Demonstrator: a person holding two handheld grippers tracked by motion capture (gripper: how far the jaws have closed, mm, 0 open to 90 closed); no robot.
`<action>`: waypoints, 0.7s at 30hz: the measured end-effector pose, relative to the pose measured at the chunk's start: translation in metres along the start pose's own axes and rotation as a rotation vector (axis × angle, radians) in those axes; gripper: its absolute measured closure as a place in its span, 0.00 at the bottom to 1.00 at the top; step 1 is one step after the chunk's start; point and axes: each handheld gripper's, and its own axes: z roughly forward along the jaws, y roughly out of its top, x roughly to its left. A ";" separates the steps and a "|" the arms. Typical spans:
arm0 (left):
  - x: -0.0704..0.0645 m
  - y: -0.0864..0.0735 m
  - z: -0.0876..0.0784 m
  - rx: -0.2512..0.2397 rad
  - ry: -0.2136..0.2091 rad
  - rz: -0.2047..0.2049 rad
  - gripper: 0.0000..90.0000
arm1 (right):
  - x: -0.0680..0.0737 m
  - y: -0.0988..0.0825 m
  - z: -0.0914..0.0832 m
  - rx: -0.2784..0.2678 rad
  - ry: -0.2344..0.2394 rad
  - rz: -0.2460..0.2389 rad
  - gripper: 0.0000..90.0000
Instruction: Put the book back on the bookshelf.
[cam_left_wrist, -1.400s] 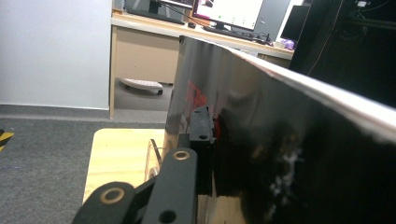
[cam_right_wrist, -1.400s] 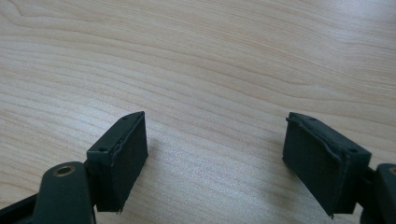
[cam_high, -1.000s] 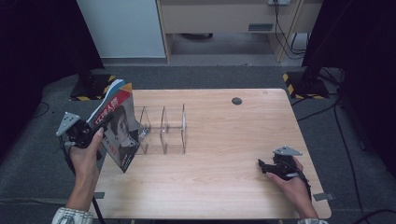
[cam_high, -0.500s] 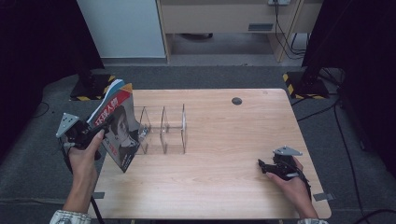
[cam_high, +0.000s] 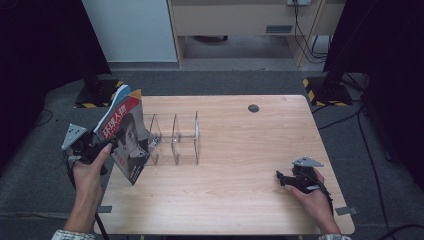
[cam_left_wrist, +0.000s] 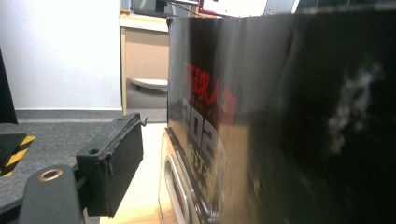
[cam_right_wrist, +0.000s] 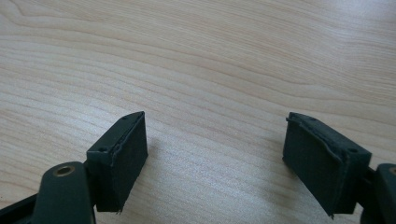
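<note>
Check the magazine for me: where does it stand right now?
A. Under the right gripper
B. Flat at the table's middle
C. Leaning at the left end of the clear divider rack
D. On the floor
C: the magazine stands tilted against the left end of the clear divider rack.

Around the wooden tabletop (cam_high: 235, 175)

A small dark round disc (cam_high: 253, 108) lies near the tabletop's far edge. Beyond it is grey carpet (cam_high: 225, 82), a white panel (cam_high: 131, 30) and a beige cabinet (cam_high: 235, 15) with cables (cam_high: 307, 45) hanging at its right. Yellow-and-black striped stand feet (cam_high: 325, 92) sit off both far corners, with dark curtains (cam_high: 40, 60) on either side.
</note>
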 end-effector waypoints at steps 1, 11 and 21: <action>-0.001 -0.001 -0.001 0.008 -0.001 0.007 0.15 | 0.000 0.000 0.000 -0.001 0.000 0.001 0.24; -0.002 -0.006 -0.007 0.018 -0.005 0.009 0.13 | 0.000 0.000 0.000 0.000 0.001 0.002 0.24; -0.002 -0.017 -0.013 0.043 0.002 0.012 0.11 | 0.000 0.000 0.000 0.000 0.001 0.002 0.24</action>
